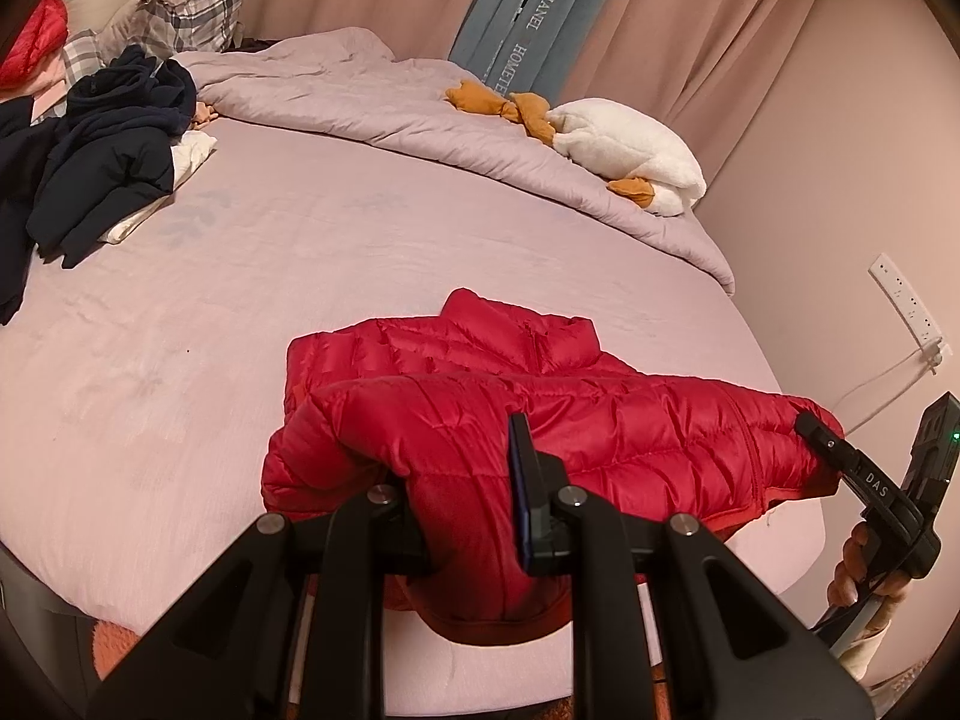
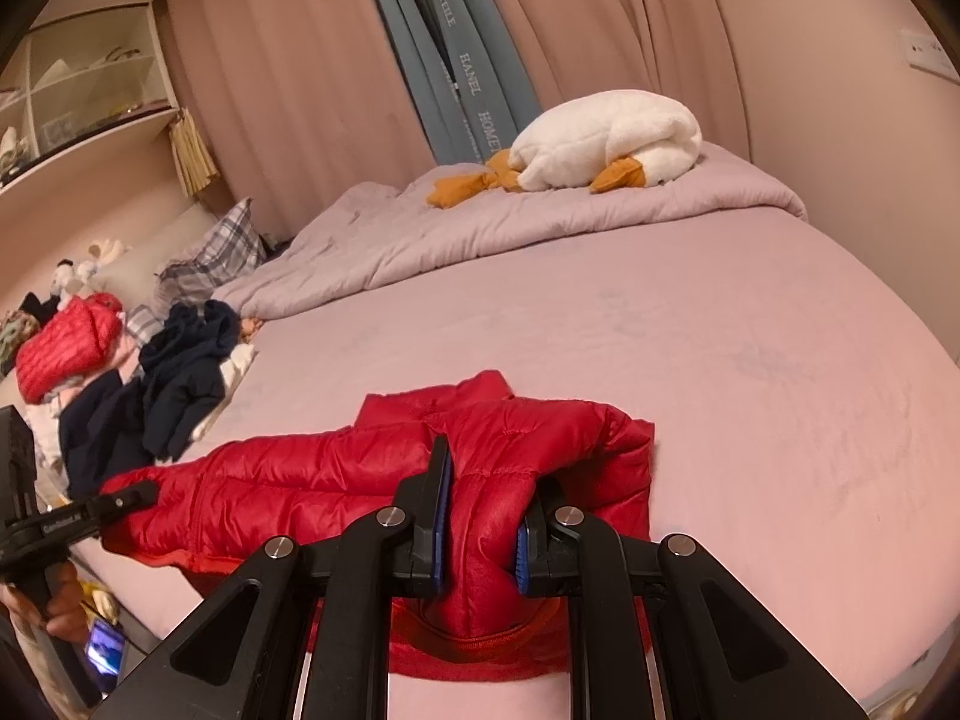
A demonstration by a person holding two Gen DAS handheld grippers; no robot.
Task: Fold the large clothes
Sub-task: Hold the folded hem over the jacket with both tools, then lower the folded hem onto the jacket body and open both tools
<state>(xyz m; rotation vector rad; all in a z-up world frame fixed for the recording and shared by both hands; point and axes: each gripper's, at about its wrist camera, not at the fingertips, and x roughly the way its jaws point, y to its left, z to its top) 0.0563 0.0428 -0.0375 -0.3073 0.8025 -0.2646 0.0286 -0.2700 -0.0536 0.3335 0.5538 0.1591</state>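
A red puffer jacket (image 1: 540,396) lies at the near edge of the bed, its bottom part lifted and folded back over itself, the collar pointing away. My left gripper (image 1: 462,498) is shut on the jacket's hem at its left end. My right gripper (image 2: 480,516) is shut on a bunch of the same red jacket (image 2: 336,480) at its right end. In the left wrist view the right gripper (image 1: 822,438) shows at the jacket's far right corner, held by a hand (image 1: 864,576). In the right wrist view the left gripper (image 2: 129,495) pinches the jacket's left corner.
The bed sheet (image 1: 300,276) is pale lilac, with a rumpled duvet (image 1: 372,96) at the far side and a white plush goose (image 1: 624,144) on it. A heap of dark clothes (image 1: 102,162) and another red jacket (image 2: 66,348) lie by the pillows. A wall socket strip (image 1: 906,306) is at right.
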